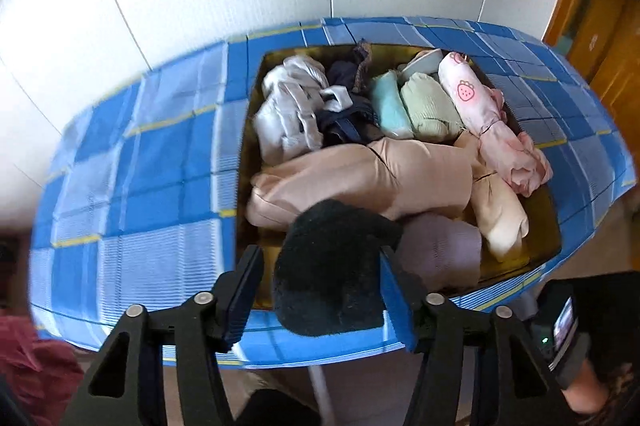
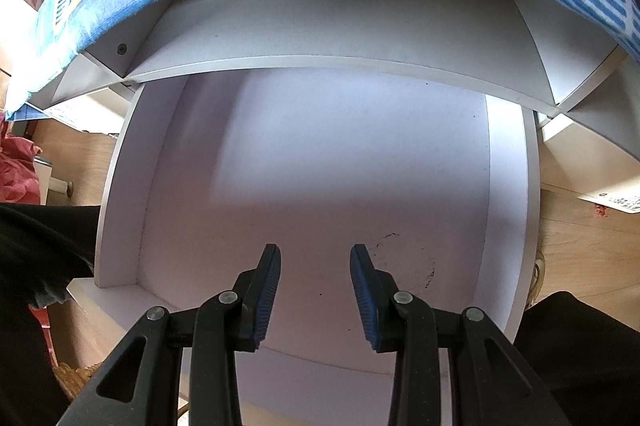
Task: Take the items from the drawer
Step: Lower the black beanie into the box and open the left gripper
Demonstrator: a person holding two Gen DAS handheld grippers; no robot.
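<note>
My left gripper (image 1: 320,290) pinches a black sock (image 1: 332,270) at six o'clock below the clothes box (image 1: 248,130). Only my right view shows the white drawer (image 2: 320,166), bare, under my right gripper (image 2: 316,296), its jaws spread.

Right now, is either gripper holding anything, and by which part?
The left gripper has a black sock between its fingers, at the rolled bundle's middle; whether the pads press it cannot be told. The right gripper holds nothing over the drawer.

Past the left tongs (image 1: 320,300) sits one box (image 1: 548,222) of rolled clothes. I count one grey roll (image 1: 286,106), one pink strawberry roll (image 1: 480,98), two green rolls (image 1: 412,108) and one black sock (image 1: 332,266) between the tongs. Under the right tongs (image 2: 316,296): one white drawer (image 2: 120,186).
</note>
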